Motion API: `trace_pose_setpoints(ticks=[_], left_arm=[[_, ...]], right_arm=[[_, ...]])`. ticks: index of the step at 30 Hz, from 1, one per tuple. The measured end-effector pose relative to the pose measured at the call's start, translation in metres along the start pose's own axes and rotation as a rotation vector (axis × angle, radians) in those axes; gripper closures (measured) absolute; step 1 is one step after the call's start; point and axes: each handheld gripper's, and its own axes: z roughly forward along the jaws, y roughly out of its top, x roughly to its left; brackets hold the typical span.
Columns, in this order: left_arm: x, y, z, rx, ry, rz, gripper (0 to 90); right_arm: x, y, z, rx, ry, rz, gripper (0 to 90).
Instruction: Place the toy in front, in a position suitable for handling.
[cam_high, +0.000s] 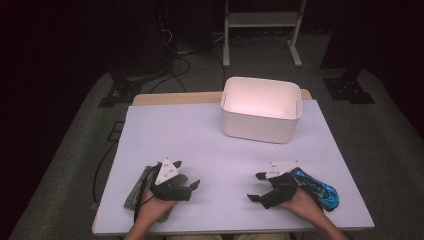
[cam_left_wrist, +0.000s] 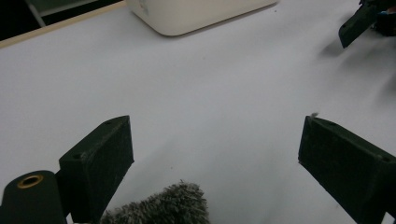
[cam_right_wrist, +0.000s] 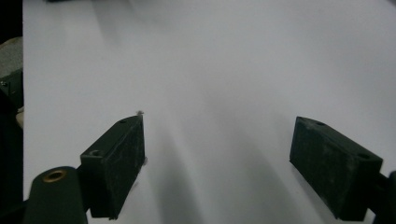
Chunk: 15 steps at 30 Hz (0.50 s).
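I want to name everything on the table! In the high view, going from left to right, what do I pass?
Grey furry thing → left tool → white bin → right tool → blue toy car.

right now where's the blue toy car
In the high view the blue toy car lies at the table's near right corner, just beside the right gripper.

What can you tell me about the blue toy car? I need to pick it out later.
The blue toy car lies on the white table sheet near its front right corner, just behind the person's right hand. It looks like glossy plastic, bright blue with black markings and a sleek, sporty body. It sits at an angle to the table edge. The hand hides part of it; whether they touch I cannot tell.
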Motion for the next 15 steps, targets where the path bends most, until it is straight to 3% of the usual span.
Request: trace_pose_setpoints(ticks=[7,15], left_arm=[[0.001,0.0,-0.001,0.001,-0.002,-0.007,9.6],[-0.003,0.0,0.0,0.015,-0.011,-0.001,9.6]], right_arm=[[-0.005,0.005,-0.014,-0.015,0.008,0.005,16.9],[-0.014,0.004,-0.045,-0.042,-0.024,0.015,17.0]])
